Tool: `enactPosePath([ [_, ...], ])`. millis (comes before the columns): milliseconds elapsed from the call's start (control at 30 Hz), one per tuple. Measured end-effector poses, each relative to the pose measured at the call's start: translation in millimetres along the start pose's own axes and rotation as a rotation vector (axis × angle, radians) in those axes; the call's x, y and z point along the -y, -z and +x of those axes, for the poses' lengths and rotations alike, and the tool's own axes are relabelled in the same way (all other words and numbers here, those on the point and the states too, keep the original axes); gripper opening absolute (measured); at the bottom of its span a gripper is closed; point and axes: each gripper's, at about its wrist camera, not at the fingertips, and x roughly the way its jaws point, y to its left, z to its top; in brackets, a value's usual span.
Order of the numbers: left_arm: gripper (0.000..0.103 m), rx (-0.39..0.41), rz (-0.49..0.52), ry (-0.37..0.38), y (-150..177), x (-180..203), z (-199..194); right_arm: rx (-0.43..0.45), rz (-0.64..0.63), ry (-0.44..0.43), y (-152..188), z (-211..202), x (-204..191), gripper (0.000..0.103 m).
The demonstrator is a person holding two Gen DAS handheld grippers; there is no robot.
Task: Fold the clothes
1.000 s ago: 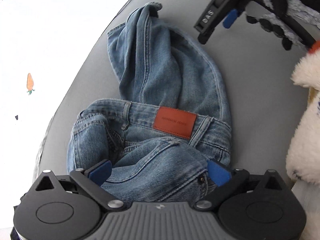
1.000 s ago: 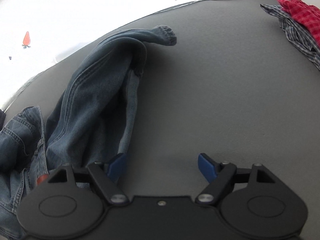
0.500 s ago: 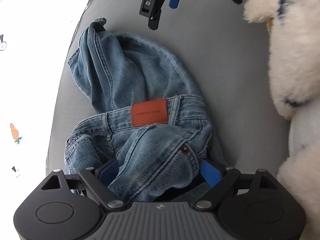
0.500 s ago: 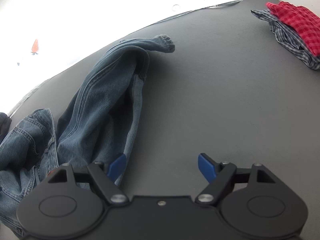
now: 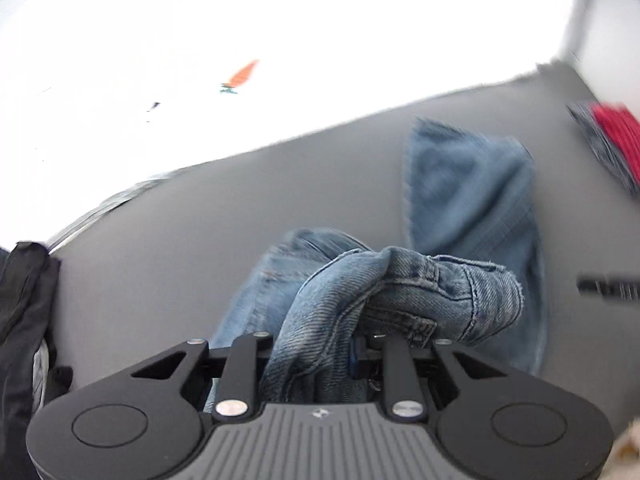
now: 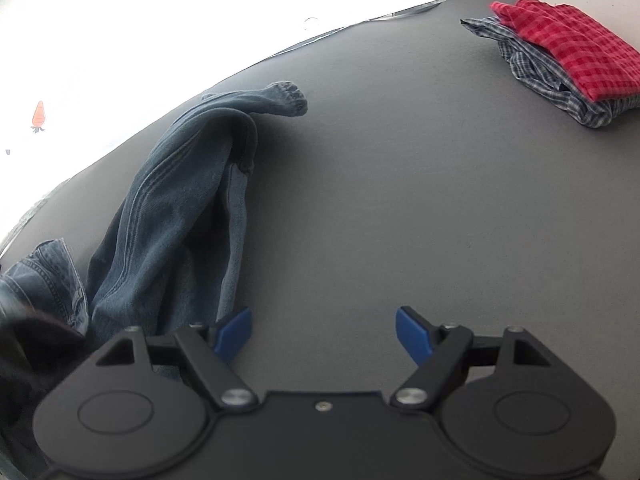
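A pair of blue jeans [image 5: 400,292] lies crumpled on a grey surface [image 5: 160,248]. My left gripper [image 5: 320,356] is shut on a bunched part of the jeans and holds it lifted; the fingertips are hidden by the denim. In the right wrist view the jeans' legs [image 6: 180,208] stretch from lower left to a hem at the far middle. My right gripper [image 6: 324,332] is open and empty, just right of the jeans, above the grey surface [image 6: 400,200].
A folded red checked shirt [image 6: 568,52] lies on a blue checked one [image 6: 536,76] at the far right; the shirts show blurred in the left wrist view [image 5: 612,140]. Dark clothing [image 5: 20,320] lies at the left edge.
My left gripper has shut on the bunched jeans and swung round, lifting the denim. My right gripper stays open, drawn back slightly.
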Motion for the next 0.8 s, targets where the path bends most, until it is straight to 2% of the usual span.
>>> enactPosePath([
  [67, 0.025, 0.044, -0.233, -0.044, -19, -61, 0, 0.000, -0.033, 0.001, -2, 1, -7, 0.080],
  [133, 0.025, 0.097, -0.541, -0.075, -25, -132, 5, 0.005, -0.066, 0.004, -5, 0, -13, 0.080],
  [200, 0.026, 0.146, -0.838, -0.103, -19, -194, 11, 0.009, -0.098, 0.003, -7, 1, -21, 0.080],
  [233, 0.027, 0.146, -0.965, -0.144, -9, -219, 16, 0.007, -0.110, 0.000, -8, 2, -24, 0.080],
  [300, 0.031, 0.121, -1.079, -0.223, 9, -241, 23, -0.006, -0.111, -0.021, -10, 4, -28, 0.080],
  [333, 0.031, 0.115, -1.074, -0.232, 16, -241, 25, -0.016, -0.107, -0.037, -12, 5, -31, 0.080],
  [467, 0.053, 0.115, -0.927, -0.240, 45, -206, 24, 0.009, -0.185, -0.058, -15, 8, -54, 0.080],
  [567, 0.071, 0.138, -0.913, -0.224, 74, -179, 12, 0.042, -0.418, -0.053, -2, 13, -82, 0.080],
  [700, 0.074, 0.153, -1.001, -0.149, 119, -152, -4, 0.086, -0.739, -0.046, 17, 21, -119, 0.080],
  [800, 0.076, 0.122, -1.059, -0.070, 146, -132, -9, 0.119, -0.979, -0.040, 31, 27, -148, 0.080],
])
